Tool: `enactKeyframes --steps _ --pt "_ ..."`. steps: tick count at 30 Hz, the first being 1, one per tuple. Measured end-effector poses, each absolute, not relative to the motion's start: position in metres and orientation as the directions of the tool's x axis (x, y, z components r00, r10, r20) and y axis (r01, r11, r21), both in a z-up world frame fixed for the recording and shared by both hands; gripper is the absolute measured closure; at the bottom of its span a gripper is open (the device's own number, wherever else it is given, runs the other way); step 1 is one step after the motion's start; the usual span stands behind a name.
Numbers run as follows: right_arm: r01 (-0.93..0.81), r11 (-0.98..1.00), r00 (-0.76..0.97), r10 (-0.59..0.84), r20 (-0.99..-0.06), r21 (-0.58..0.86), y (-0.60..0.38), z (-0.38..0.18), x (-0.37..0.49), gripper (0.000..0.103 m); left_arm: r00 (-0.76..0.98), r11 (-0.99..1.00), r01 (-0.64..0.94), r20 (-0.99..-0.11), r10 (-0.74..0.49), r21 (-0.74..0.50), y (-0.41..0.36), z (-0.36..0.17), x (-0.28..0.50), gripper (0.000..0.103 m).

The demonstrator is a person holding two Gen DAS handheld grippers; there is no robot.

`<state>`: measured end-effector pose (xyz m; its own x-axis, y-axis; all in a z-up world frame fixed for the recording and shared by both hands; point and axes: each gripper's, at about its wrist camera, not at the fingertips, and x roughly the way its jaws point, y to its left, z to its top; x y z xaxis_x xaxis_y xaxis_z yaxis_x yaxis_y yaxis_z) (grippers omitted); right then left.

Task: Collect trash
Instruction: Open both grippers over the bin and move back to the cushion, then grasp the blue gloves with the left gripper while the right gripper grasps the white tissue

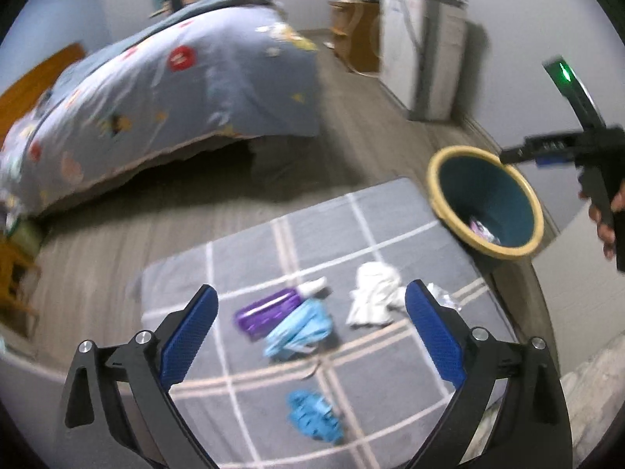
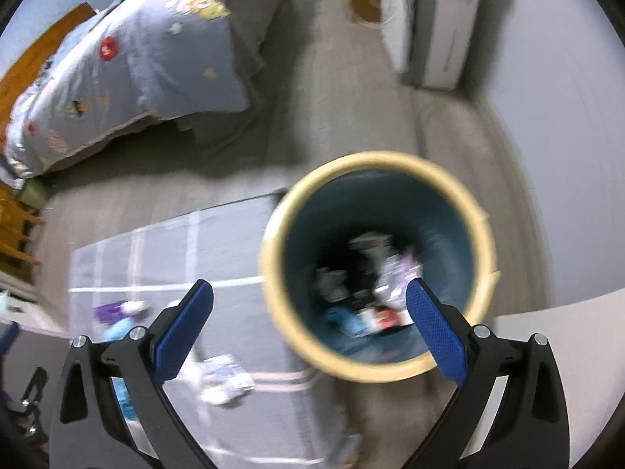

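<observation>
- The bin (image 2: 377, 265) is a round tub, dark teal inside with a pale yellow rim; it stands on the wood floor (image 1: 351, 144) just beside the far right corner of the grey checked mat (image 1: 390, 211); in its bottom lie blurred scraps, white-and-purple wrappers, something red and a blue piece.
- The right gripper (image 2: 310, 322) hangs above the bin mouth pointing steeply down; its blue pads stand wide apart with nothing between them.
- The left gripper (image 1: 310, 330) hangs over the mat; its jaws are likewise spread wide and empty, touching nothing.
- Trash on the mat: a purple bottle (image 1: 269, 310) with a white cap lying on its side; a crumpled light-blue bag (image 1: 299, 332) touching it; a white crumpled tissue (image 1: 375, 297) near the right pad; a blue wad (image 1: 314, 416) nearer the camera; a shiny clear wrapper (image 1: 443, 297) partly hidden behind the right finger.
- A bed with a blue quilt (image 1: 187, 86) stands well apart.
</observation>
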<state>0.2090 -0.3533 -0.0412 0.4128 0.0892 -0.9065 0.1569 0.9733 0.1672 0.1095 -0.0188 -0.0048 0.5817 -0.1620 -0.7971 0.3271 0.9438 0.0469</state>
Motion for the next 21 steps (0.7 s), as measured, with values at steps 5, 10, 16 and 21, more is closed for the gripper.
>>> enactKeyframes --steps 5,10,16,21 --pt "0.075 0.988 0.361 0.101 -0.927 0.137 -0.307 -0.052 0.208 0.006 0.559 0.974 0.216 -0.81 -0.179 -0.066 0.019 -0.02 0.107 0.007" --pt "-0.001 0.996 0.334 0.086 -0.939 0.091 -0.267 -0.059 0.202 0.006 0.516 0.984 0.177 -0.849 -0.113 -0.023 0.022 -0.057 0.094 0.007" --pt "-0.059 0.997 0.36 0.06 -0.931 0.042 -0.233 -0.064 0.19 0.006 0.485 0.99 0.138 -0.873 -0.061 0.008 0.018 -0.091 0.075 0.007" --pt "-0.036 0.999 0.339 0.033 -0.94 0.022 -0.224 -0.081 0.181 0.006 0.462 0.983 0.16 -0.887 0.007 0.09 0.012 -0.11 0.064 0.007"
